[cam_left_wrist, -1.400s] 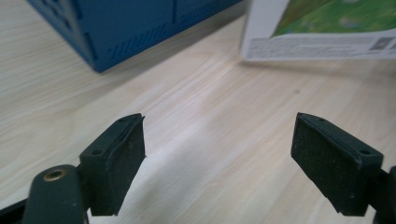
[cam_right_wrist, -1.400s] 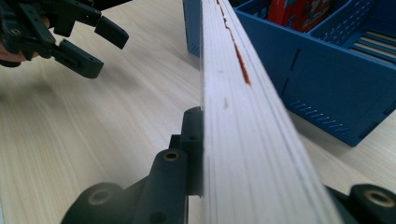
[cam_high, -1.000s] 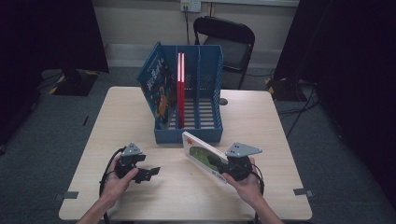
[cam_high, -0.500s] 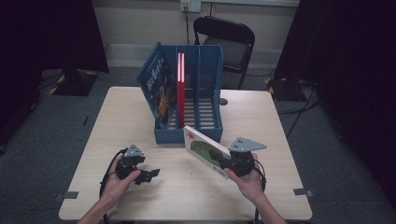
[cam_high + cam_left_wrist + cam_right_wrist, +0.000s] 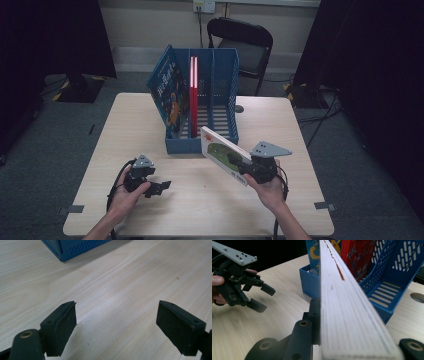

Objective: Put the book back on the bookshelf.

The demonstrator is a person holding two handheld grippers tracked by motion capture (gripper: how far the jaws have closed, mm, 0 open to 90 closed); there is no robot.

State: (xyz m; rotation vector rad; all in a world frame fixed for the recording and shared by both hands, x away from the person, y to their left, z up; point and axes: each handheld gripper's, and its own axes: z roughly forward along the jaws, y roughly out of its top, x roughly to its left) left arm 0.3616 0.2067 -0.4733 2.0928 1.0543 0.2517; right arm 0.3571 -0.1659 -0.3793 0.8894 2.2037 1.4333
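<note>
Between the right claw's (image 5: pixel 234 163) jaws sits a white book (image 5: pixel 224 154) with a green cover picture, clamped by its edge and tilted up off the counter (image 5: pixel 300 150), its far end just in front of the blue file rack (image 5: pixel 220 87). Inside that rack, a red book (image 5: pixel 193 95) stands upright and a blue book (image 5: pixel 169 95) leans against the left wall. Over on the left, the other claw (image 5: pixel 164 186) is spread wide with nothing in it, hovering low above bare wood, well apart from the rack.
</note>
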